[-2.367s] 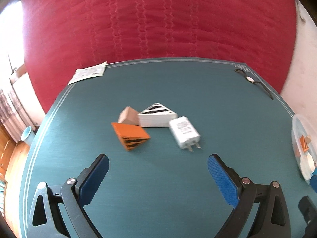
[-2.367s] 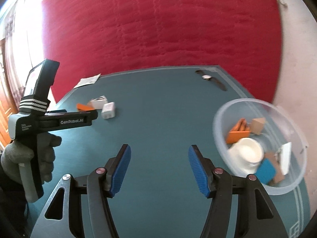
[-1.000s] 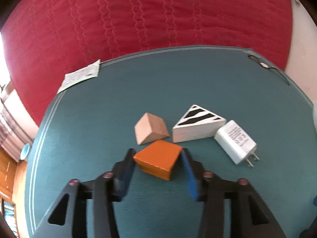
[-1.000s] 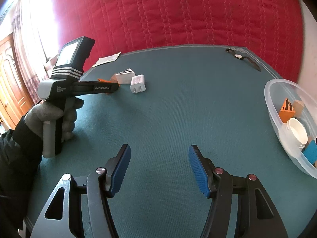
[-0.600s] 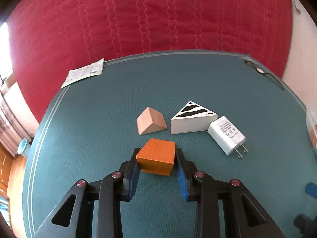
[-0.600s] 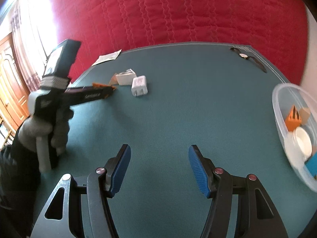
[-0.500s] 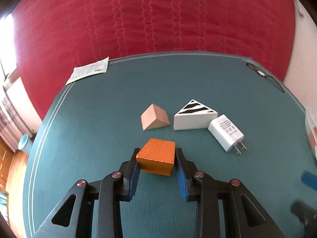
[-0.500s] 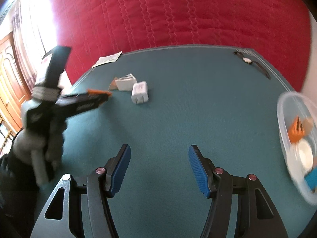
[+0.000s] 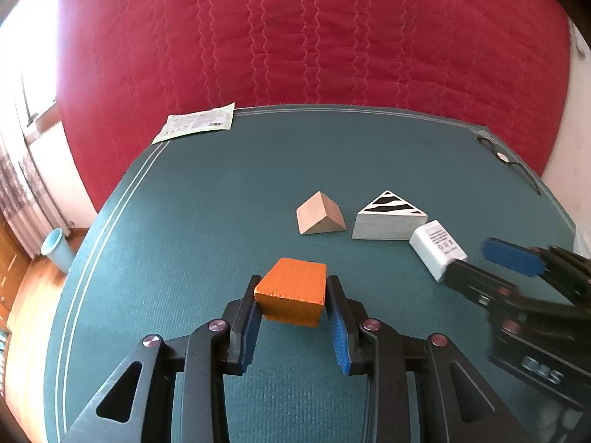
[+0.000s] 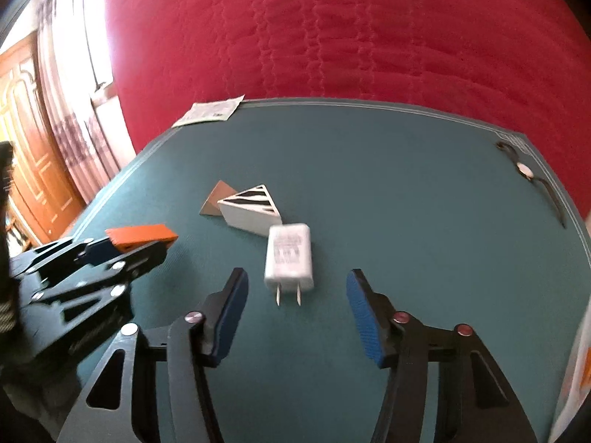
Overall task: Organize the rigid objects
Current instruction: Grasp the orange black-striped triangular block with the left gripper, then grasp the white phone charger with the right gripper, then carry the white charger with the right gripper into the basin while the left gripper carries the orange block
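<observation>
My left gripper (image 9: 293,312) is shut on an orange block (image 9: 291,291), held just above the teal mat; from the right wrist view the same block (image 10: 140,235) shows at the left in that gripper (image 10: 147,243). A white charger (image 10: 289,256) with two prongs lies just ahead of my right gripper (image 10: 295,304), whose jaws are closing with nothing pressed between them. In the left wrist view the right gripper (image 9: 491,264) reaches the charger (image 9: 436,249) from the right. A plain wooden wedge (image 9: 319,218) and a zebra-striped white wedge (image 9: 389,217) lie beyond.
A paper leaflet (image 9: 195,122) lies at the mat's far left corner and a wristwatch (image 10: 532,175) at the far right edge. A clear bowl's rim (image 10: 572,380) shows at the right. A red quilted hanging (image 9: 295,37) backs the table. A blue cup (image 9: 55,249) stands on the floor.
The left gripper closed on the orange block and drew it back from the wedges. My right gripper swept left across the mat to the charger and its jaws narrowed.
</observation>
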The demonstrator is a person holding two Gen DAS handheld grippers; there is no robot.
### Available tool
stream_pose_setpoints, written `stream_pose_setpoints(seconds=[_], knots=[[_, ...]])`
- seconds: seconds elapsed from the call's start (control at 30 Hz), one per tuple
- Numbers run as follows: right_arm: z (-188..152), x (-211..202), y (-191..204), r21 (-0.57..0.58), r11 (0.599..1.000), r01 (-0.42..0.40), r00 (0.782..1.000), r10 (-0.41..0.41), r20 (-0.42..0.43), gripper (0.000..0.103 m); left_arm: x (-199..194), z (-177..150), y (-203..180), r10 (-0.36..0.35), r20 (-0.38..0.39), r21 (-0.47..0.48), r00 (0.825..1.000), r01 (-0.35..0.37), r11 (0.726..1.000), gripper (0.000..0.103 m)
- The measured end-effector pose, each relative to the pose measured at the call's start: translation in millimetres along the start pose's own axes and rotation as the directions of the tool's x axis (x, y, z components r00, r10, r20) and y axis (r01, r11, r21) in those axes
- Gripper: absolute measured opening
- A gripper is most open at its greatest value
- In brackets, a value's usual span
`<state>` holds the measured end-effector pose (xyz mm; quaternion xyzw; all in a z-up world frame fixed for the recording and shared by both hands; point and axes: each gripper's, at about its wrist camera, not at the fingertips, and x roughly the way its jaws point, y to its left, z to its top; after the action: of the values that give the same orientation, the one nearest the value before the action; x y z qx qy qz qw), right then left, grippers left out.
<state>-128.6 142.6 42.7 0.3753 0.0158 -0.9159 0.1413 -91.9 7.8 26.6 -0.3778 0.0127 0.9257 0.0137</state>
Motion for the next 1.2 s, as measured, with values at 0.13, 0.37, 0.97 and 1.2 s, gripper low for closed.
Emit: stream_pose_setpoints(seconds=[0.13, 0.37, 0.97, 1.2], knots=[[10, 24, 6, -0.03, 0.999, 0.02, 0.999, -0.02, -0.031, 0.047, 0, -1, -1, 0.003, 0.0, -0.009, 1.0, -0.003, 1.0, 0.035], [12, 35, 9, -0.041, 0.998, 0.041, 0.998, -0.043, -0.05, 0.032, -1, 0, -2, -0.001, 0.004, -0.008, 1.0, 0.001, 1.0, 0.035], [-33, -10, -2, 0.03, 0.999, 0.025, 0.999, -0.024, -0.046, 0.031, -10, -2, -18, -0.018, 0.019, 0.003, 1.0, 0.018, 1.0, 0.035], [-57, -36, -9, 0.096, 0.995, 0.008, 0.999, -0.003, -0.045, 0.031, -16, -3, -27, -0.035, 0.029, 0.024, 0.999, 0.034, 0.999, 0.035]])
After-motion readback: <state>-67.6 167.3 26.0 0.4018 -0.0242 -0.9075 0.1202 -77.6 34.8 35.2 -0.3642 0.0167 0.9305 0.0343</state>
